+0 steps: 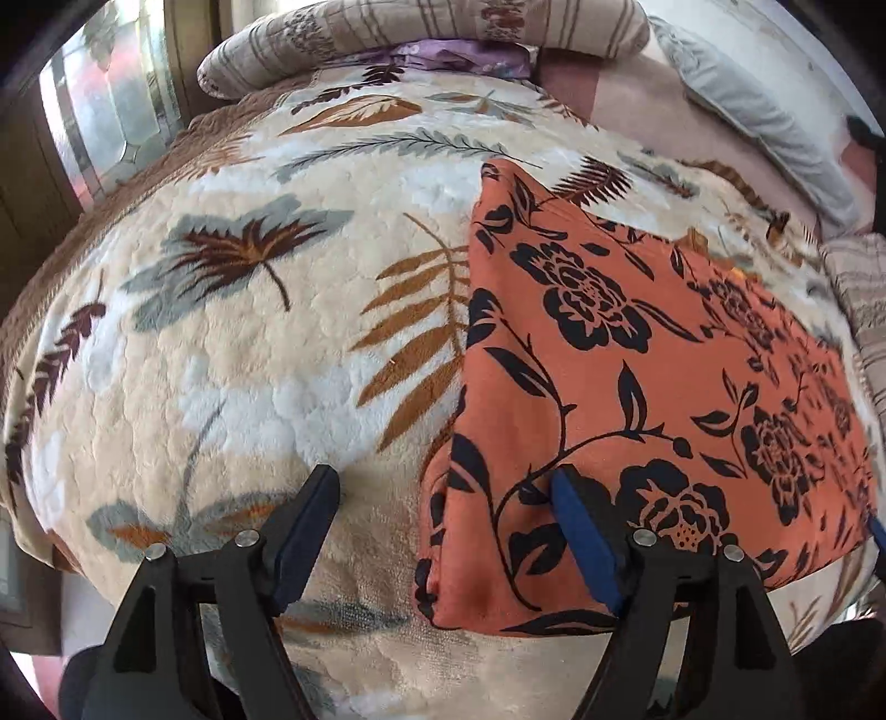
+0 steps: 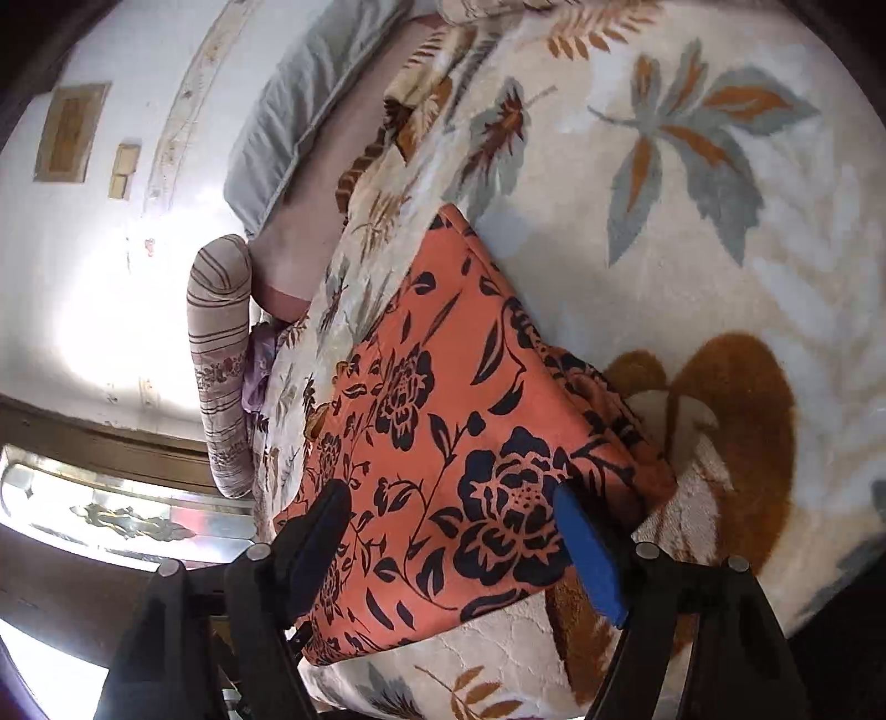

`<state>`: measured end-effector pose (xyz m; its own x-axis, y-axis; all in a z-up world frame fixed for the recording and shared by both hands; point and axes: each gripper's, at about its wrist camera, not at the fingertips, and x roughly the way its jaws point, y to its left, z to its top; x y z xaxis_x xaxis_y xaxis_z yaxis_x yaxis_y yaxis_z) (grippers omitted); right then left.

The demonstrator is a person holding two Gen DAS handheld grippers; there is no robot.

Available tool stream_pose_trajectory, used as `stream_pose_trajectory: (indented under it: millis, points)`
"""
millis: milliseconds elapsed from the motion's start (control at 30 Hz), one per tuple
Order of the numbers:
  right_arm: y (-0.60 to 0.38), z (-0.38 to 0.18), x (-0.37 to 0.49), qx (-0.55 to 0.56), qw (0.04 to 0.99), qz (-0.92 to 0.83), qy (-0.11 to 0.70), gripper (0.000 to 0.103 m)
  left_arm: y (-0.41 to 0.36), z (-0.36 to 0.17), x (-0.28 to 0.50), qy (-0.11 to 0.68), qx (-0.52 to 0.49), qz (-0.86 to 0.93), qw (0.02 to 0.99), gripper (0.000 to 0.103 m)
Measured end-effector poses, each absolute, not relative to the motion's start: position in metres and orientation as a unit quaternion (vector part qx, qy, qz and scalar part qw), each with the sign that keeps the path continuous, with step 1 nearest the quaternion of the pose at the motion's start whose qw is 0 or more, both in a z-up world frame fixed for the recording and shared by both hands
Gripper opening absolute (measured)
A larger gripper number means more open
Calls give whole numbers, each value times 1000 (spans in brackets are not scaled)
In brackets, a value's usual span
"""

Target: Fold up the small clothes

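Left wrist view: your left tongs [image 1: 446, 487] stand released and wide, one finger over the blanket [image 1: 232, 354], the other over the near left part of the garment [image 1: 626, 376]; nothing is clamped between them.
Right wrist view: your right tongs [image 2: 451, 507] are also released, both fingers spread above the garment's [image 2: 443, 421] near end without gripping it.
Garment: orange cloth with a black flower print, folded into a flat rectangle, lying on the blanket toward the right side of the bed as your left tongs see it.
Long axis: in the left wrist view it runs from your near edge away toward the far right; the left edge is a straight fold, the far corner points at the pillow [image 1: 764, 116].
Surface: plush cream blanket [image 2: 692, 232] with grey, brown and rust leaves, covering the bed.
Room: striped bolster [image 1: 421, 39] at the bed's far edge, a grey pillow [image 2: 299, 111] against a pale wall [image 2: 99, 266], mirrored panelling [image 1: 105, 99] beside the bed.
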<state>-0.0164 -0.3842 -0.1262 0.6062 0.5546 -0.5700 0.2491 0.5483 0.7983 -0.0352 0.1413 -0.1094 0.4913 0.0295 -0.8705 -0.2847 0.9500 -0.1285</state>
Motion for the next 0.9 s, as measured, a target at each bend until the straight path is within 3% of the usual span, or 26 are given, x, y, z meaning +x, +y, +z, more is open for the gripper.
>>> stream_pose_trajectory:
  millis: [133,300,467,900]
  points:
    - [-374,-99,-45,427,794,125,415,80,145,-79,-53,460,-130,106,872,79]
    - [-362,-103,-78,451,780,144,409,80,137,-60,-75,443,-129,94,882,79]
    - [-355,-128,-78,470,751,136,443,80,118,-61,-79,448,-123,76,882,79]
    - [-393,-172,-39,598,682,52,418,80,99,-80,-54,455,-121,62,880,79]
